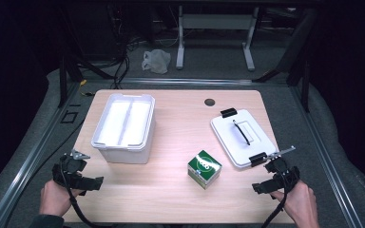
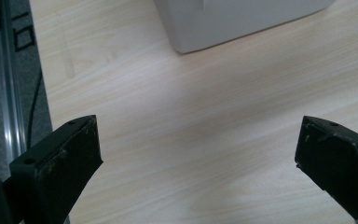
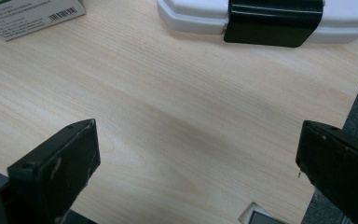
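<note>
Left tool [image 2: 198, 154]: jaws spread wide, nothing between them, above bare wood; in the high view it sits at the near left corner of the surface, held by the person's left hand [image 1: 54, 197], its cable trailing back toward the near edge.
Right tool [image 3: 198, 158]: jaws spread wide, nothing between them, above bare wood; in the high view it sits at the near right corner, held by the right hand [image 1: 300, 202].
Box [image 1: 204, 168]: small, green and white, standing on the surface near the middle of its near half, between the two tools and well apart from both; closer to the right tool. In the right gripper view its printed white side with a barcode shows at the upper left.
Bin [image 1: 123, 127]: white, open at the top, on the left half of the surface, beyond the left tool; its lower corner shows at the top of the left gripper view.
Lid [image 1: 243, 137]: white, lying flat on the right half, with a dark handle across its middle and a black clip [image 3: 272, 22] at each end; the near clip lies just ahead of the right tool.
Surface [image 1: 176, 190]: light wood, with a dark round hole near its far edge.
Floor: grey, with a white plastic bag [image 1: 156, 61] beyond the surface.
</note>
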A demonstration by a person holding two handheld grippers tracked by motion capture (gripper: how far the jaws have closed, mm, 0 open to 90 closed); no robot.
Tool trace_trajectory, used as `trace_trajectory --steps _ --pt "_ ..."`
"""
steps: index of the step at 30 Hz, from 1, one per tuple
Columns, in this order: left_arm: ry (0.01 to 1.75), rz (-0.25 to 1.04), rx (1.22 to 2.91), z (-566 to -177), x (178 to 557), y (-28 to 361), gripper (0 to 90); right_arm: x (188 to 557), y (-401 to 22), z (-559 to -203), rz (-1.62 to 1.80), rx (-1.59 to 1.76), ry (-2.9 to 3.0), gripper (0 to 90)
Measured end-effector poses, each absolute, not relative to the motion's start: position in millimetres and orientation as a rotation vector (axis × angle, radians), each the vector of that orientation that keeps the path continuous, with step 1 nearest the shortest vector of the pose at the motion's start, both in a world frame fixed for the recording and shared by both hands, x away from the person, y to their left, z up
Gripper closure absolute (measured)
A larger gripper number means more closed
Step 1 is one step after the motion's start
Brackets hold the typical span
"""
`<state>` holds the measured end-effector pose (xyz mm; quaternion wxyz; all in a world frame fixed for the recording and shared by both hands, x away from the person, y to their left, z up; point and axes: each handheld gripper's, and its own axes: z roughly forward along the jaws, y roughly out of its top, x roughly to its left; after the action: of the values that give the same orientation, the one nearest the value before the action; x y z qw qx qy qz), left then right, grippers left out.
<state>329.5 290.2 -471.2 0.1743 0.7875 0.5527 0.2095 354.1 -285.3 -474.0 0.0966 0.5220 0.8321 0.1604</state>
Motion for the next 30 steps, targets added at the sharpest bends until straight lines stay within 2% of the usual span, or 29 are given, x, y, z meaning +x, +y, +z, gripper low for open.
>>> trace_trajectory --steps 5,19,30 --pt "1.549 0.627 2.204 -468 329 290 0.3 355 -283 -470 0.471 1.526 2.472 0.0" --pt "1.536 0.55 2.24 -473 333 286 0.1 365 -256 -450 0.49 1.461 2.525 0.0" --pt "1.542 0.529 2.249 -476 335 286 0.0 382 -192 -439 0.527 1.302 2.637 0.0"
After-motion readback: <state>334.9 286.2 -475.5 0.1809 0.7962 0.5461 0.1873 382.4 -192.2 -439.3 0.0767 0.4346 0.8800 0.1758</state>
